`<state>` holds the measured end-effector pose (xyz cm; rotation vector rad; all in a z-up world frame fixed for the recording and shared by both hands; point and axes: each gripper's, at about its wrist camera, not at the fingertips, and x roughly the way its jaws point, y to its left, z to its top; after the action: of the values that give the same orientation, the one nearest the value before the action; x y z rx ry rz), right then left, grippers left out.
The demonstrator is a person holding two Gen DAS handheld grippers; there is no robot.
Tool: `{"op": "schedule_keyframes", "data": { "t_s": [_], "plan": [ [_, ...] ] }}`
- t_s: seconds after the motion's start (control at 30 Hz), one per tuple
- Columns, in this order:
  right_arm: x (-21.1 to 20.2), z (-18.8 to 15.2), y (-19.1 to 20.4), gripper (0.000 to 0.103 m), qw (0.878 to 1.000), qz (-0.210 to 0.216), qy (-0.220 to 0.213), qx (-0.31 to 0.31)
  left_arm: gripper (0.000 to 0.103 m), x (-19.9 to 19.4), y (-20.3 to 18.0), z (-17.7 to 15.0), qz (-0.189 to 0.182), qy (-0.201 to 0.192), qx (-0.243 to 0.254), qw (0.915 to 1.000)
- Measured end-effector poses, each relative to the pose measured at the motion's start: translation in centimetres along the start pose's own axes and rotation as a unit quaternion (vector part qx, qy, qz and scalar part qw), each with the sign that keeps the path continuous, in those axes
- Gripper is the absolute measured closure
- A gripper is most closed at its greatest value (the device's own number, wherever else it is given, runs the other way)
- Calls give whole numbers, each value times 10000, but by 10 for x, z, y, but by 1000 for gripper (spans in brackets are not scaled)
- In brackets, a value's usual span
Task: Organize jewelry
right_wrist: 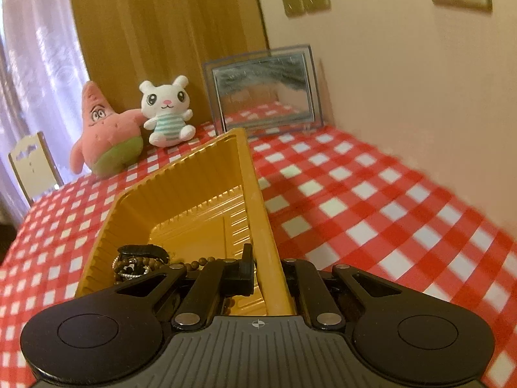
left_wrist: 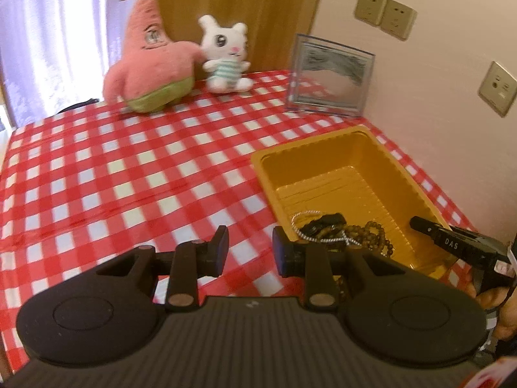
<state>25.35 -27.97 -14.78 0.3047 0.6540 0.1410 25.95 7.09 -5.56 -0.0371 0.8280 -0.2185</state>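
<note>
A gold plastic tray [left_wrist: 381, 148] sits on the checked tablecloth at the right. In its near end lies a heap of jewelry [left_wrist: 336, 231]: a silver chain, brown bead bracelets and dark pieces. My left gripper [left_wrist: 248, 252] is open and empty, hovering just left of the tray's near corner. In the right wrist view my right gripper [right_wrist: 269, 273] is shut on the tray's right wall [right_wrist: 263, 226], one finger inside and one outside. The jewelry heap [right_wrist: 142, 260] lies left of that finger. The right gripper [left_wrist: 452, 242] also shows at the tray's near right rim in the left wrist view.
A pink star plush [left_wrist: 148, 61] and a white rabbit plush [left_wrist: 226, 55] stand at the table's far edge. A clear framed mirror [left_wrist: 329, 76] leans by the wall. The wall with sockets [left_wrist: 384, 13] runs along the right. A white chair back [right_wrist: 32, 165] stands at left.
</note>
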Motion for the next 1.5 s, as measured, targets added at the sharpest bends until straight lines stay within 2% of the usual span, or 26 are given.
{"op": "schedule_keyframes", "data": {
  "t_s": [0.13, 0.3, 0.4, 0.43, 0.5, 0.53, 0.57, 0.63, 0.8, 0.87, 0.93, 1.07, 1.2, 1.23, 1.33, 1.4, 1.5],
  "plan": [
    [21, 1, -11, 97, 9976, 272, 237, 585, 78, -2, 8, -6, 149, 20, -37, 9999],
    [44, 6, -31, 96, 9889, 619, 483, 1260, 77, -2, 17, -13, 231, 88, -141, 9996],
    [50, 12, -35, 93, 9883, 714, 538, 1235, 77, -2, 19, -17, 292, 136, -182, 9993],
    [51, 13, -35, 88, 9893, 703, 540, 1157, 75, -2, 19, -19, 307, 144, -185, 9993],
    [49, 17, -34, 56, 9922, 593, 438, 1006, 68, -2, 16, -21, 389, 155, -183, 9990],
    [46, 19, -34, 18, 9934, 510, 287, 984, 64, -2, 14, -23, 448, 146, -166, 9988],
    [41, 18, -35, 5, 9942, 410, 84, 990, 61, -3, 11, -24, 500, 128, -145, 9986],
    [34, 23, -40, 5, 9941, 398, -203, 989, 57, -5, 5, -27, 583, 110, -141, 9981],
    [16, 39, -52, 5, 9966, 255, -199, 758, 48, -17, -13, -37, 699, 63, -205, 9973],
    [1, 40, -54, 5, 9980, 176, -157, 584, 38, -26, -25, -42, 830, -35, -174, 9964],
    [-14, 39, -52, 5, 9988, 232, -76, 422, 33, -35, -37, -47, 984, -139, -162, 9949],
    [-52, 26, -34, 5, 9992, 338, -86, -220, 18, -52, -65, -64, 1355, -246, -183, 9903],
    [-85, 8, -19, 5, 9954, 573, -23, -768, 14, -70, -93, -84, 1666, -251, -187, 9855],
    [-93, 3, -17, 5, 9947, 599, 27, -831, 11, -74, -100, -90, 1779, -249, -171, 9836],
    [-112, -11, -15, 5, 9943, 700, 176, -788, 10, -87, -117, -108, 2077, -235, -60, 9779],
    [-124, -17, -15, 5, 9945, 770, 347, -625, 10, -97, -124, -117, 2082, -202, -58, 9779],
    [-144, -24, -13, 5, 9929, 973, 568, -395, 10, -113, -130, -127, 1902, -165, -206, 9814]
  ]
}}
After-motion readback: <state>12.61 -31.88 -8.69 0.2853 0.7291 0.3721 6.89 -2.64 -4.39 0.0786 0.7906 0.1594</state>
